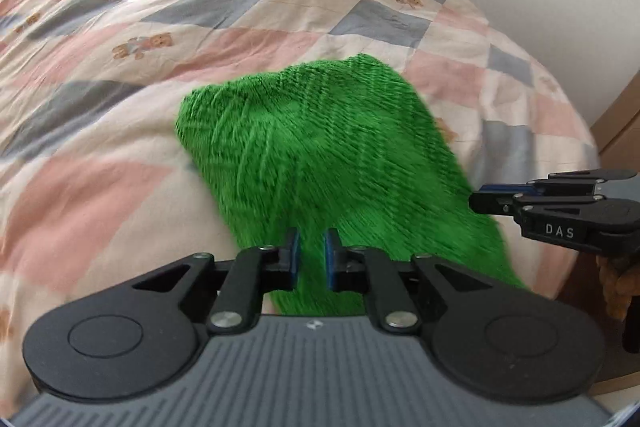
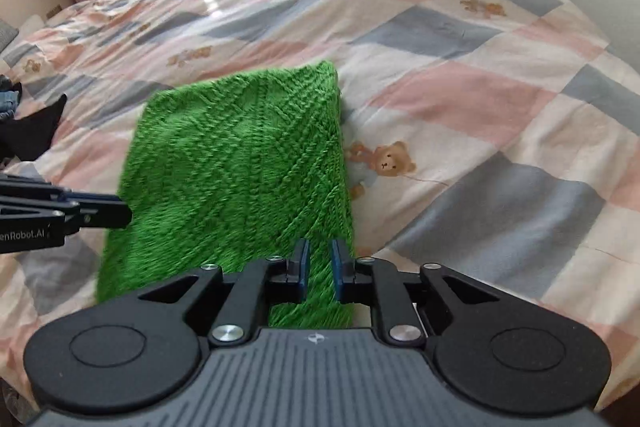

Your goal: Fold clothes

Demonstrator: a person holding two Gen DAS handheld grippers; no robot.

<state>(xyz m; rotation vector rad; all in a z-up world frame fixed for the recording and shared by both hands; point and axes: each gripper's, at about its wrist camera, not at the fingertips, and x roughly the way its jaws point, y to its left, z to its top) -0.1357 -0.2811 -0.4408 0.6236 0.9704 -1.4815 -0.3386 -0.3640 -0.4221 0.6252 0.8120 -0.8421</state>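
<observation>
While the green knit garment (image 1: 316, 147) lies on the bed's patchwork quilt (image 1: 120, 27), left gripper (image 1: 311, 257) fingers stand slightly apart over its near edge; grip unclear. Right wrist view: right gripper (image 2: 320, 269) likewise, fingers narrowly parted above the garment's right edge.

A green knitted garment (image 2: 240, 163) is spread on a patchwork quilt (image 2: 460, 95), and open quilt is seen on its far side and to its right, with nothing standing on it there. To the garment's left, a pile of dark clothes (image 2: 28, 131) is seen lying on the quilt, near the edge of the right wrist view. The near end of the garment is flanked by the left gripper (image 1: 311, 251) and the right gripper (image 2: 319, 263); a narrow gap is left between each pair of blue pads, with green knit seen in it.
</observation>
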